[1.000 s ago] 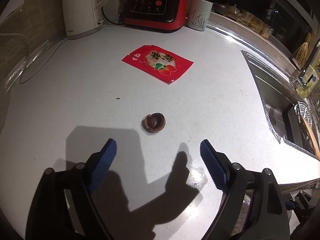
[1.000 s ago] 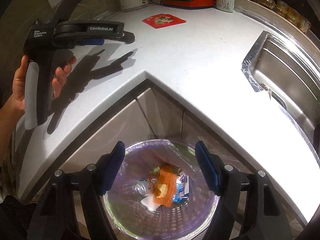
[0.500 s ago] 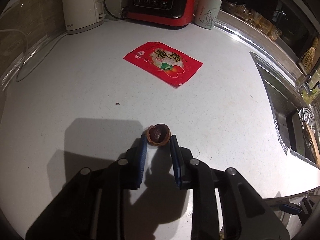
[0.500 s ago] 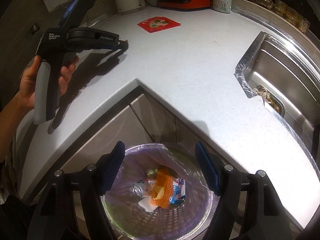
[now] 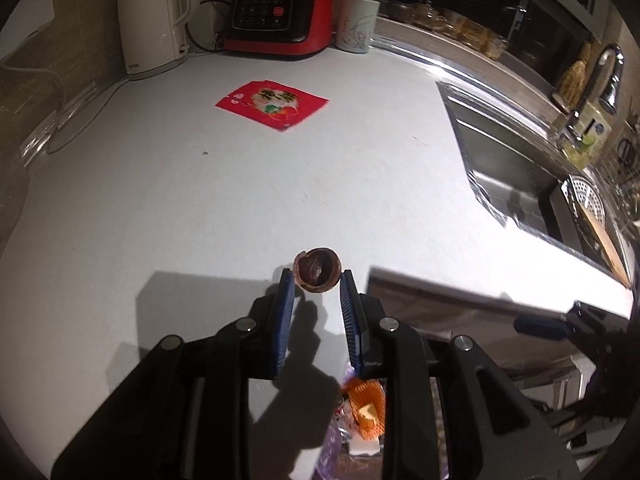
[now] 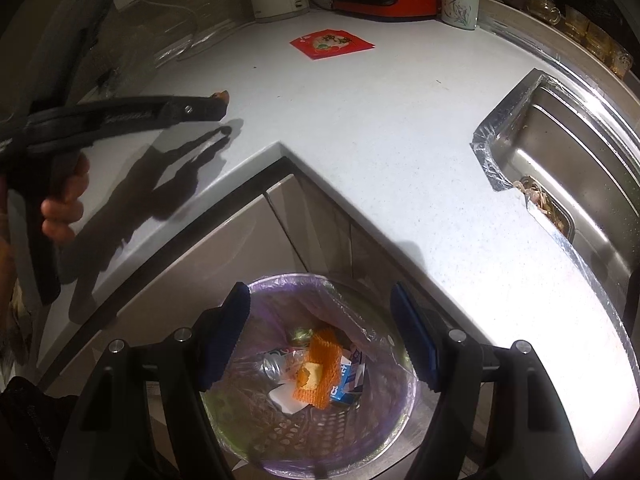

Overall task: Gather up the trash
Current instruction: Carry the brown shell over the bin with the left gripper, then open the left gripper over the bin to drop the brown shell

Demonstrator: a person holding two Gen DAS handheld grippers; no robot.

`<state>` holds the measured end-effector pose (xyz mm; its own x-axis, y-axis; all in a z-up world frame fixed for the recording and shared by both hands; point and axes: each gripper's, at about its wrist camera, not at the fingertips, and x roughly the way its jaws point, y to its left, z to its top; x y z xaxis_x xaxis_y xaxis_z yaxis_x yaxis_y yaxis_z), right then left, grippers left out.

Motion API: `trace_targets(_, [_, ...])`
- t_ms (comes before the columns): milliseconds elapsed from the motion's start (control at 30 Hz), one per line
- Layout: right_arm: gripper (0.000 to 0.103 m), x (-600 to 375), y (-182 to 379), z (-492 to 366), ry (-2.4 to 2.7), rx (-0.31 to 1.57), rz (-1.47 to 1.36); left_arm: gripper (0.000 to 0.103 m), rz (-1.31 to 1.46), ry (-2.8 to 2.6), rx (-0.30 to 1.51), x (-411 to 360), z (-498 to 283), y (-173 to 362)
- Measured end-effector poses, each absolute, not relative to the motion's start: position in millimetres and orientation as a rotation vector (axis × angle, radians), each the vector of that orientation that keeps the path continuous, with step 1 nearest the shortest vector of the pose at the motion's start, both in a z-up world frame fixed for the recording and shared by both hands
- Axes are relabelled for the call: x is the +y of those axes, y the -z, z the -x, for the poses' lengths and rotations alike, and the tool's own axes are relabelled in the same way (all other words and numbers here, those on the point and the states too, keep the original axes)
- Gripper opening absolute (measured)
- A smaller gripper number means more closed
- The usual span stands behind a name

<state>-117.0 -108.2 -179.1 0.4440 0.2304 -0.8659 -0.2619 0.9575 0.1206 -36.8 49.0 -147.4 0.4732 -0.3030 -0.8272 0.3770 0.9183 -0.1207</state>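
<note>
Left tool (image 5: pixel 317 280) clamping nutshell (image 5: pixel 317 270) above counter edge (image 5: pixel 480 292)

"SUPOR" on white kettle (image 5: pixel 150 20)

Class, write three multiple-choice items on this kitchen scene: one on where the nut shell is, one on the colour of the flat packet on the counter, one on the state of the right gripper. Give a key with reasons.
1. Where is the nut shell?
A. In the sink
B. Between the tips of the left gripper
C. On the red packet

2. What colour is the packet lying on the counter?
A. Red
B. Blue
C. Green

3. What is the state of the right gripper?
A. Shut on a can
B. Shut on the packet
C. Open, holding nothing

Key: B, the blue pads pinch the shell on both sides; A, the packet is bright red with a pale picture; C, its fingers stand wide apart above the bin, nothing between them.
</note>
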Motion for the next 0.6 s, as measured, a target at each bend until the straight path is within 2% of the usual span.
trace_targets(233, [0.073,-108,183,144,-0.347,1.09,0.066,0.024,-0.193,0.537,1.07,32,106,170])
trace_targets(467, [0.073,-109,188,155,-0.353,1.1,0.088,0.024,-0.303,0.594,1.154,10,136,208])
trace_targets(500, [0.073,-109,189,156,-0.352,1.101,0.091,0.027,-0.31,0.593,1.171,9,136,213])
trace_targets(567, [0.073,-109,189,157,-0.351,1.101,0.092,0.055,-0.329,0.583,1.196,6,136,219])
trace_targets(600, [0.073,-109,188,158,-0.35,1.1,0.092,0.06,-0.331,0.572,1.191,6,137,219])
